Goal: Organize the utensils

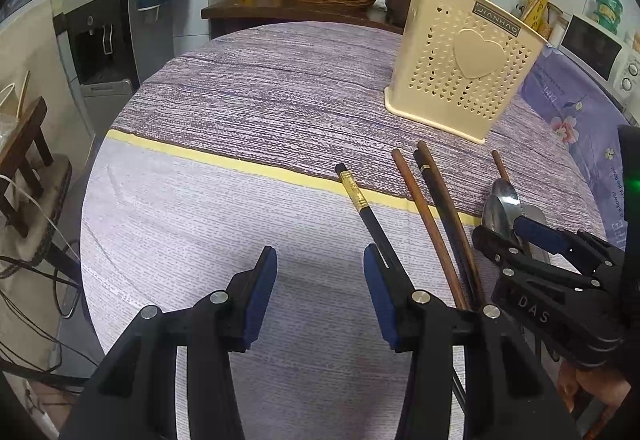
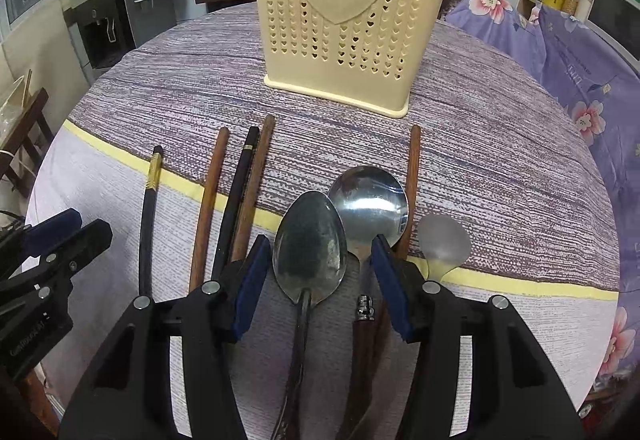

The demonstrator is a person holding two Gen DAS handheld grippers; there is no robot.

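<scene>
Round table (image 2: 500, 167) under a striped cloth carries chopsticks (image 2: 208, 207) and spoons laid parallel before the upright cream utensil holder (image 2: 340, 19), evidently staged for loading; the right gripper (image 2: 316, 280) stands spread astride the dark spoon (image 2: 308, 252), while the left gripper (image 1: 320, 296) hangs spread, unladen, beside a black chopstick (image 1: 360, 199).

Both your wrist cameras sit low over the table (image 1: 200, 199), facing the cream holder (image 2: 340, 19); they share the chopsticks (image 2: 208, 199)
</scene>
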